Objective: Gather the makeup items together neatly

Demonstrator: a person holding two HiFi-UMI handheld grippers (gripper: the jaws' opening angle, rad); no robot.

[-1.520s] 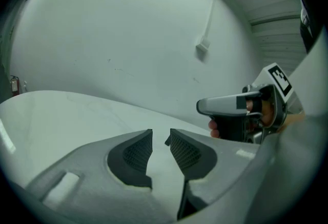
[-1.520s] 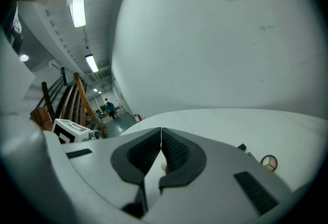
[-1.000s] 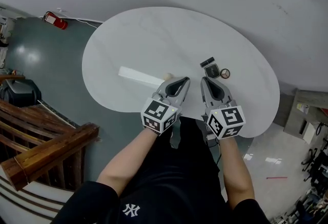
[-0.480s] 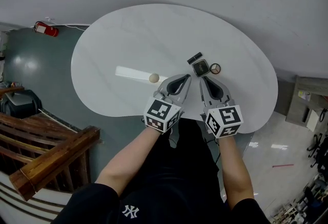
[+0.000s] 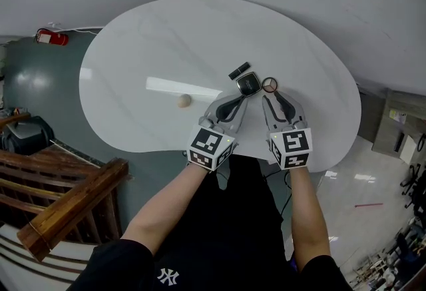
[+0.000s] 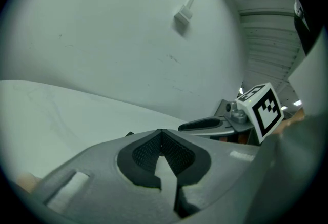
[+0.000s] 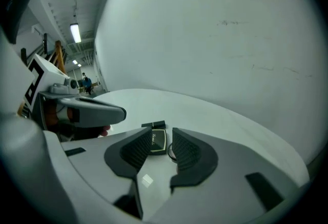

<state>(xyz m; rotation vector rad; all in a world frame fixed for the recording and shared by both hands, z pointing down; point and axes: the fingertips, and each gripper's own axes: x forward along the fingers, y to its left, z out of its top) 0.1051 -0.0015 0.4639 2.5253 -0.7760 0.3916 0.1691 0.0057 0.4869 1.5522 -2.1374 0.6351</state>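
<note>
"Makeup items: where do yours lie?"

"On the white counter (image 5: 166,36). A dark compact (image 5: 248,84), a black stick (image 5: 239,70) and a small ring (image 5: 269,84) sit close together just ahead of your left claw (image 5: 235,99) and right claw (image 5: 273,98). A beige ball (image 5: 184,101) lies apart, toward your left."

"And each claw's state?"

"Your left claw is fully closed, holding nothing. Your right claw has just been opening. Its jaws stand partly apart and empty, with the compact visible beyond the gap."
</note>
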